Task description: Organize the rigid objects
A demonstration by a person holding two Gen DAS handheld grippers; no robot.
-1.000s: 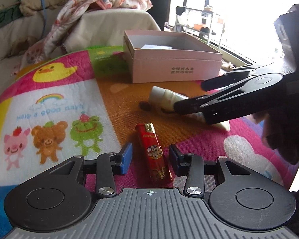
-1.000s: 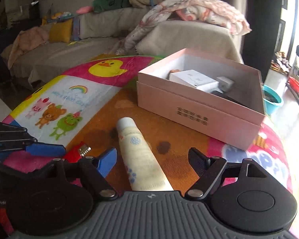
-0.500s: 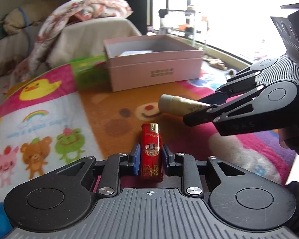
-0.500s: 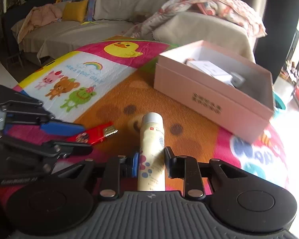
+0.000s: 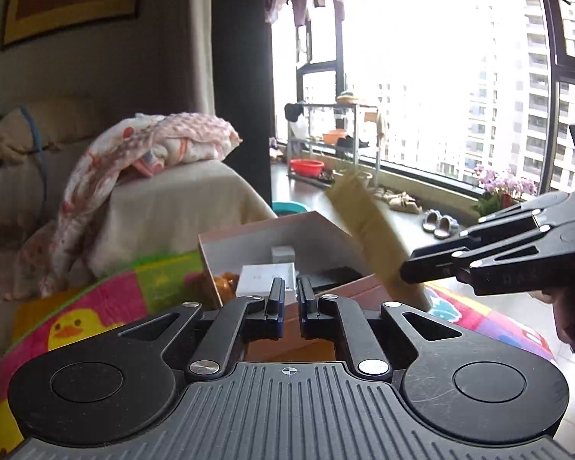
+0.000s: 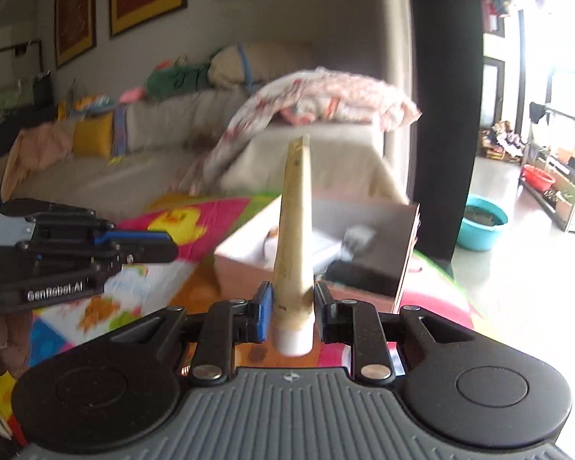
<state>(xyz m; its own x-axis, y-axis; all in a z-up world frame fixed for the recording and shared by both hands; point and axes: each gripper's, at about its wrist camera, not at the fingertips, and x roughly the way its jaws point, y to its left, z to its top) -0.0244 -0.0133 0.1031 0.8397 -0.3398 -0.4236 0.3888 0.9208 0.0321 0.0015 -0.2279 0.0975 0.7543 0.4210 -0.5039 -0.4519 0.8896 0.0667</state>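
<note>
I count one cream tube [image 6: 293, 237] at centre, my right gripper [image 6: 291, 308] closing on it. One open pink box [image 6: 241, 268] sits behind. My left gripper [image 5: 290, 301] is clenched with nothing visible inside, and it is lettered "GenRobot.AI".

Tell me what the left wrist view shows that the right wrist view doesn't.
Only the left wrist view shows the apartment towers outside, the purple flowers and the slippers. Only the right wrist view shows the yellow cushion and the tube's white cap. Both show the open pink box, the cream tube and the floral blanket.
</note>
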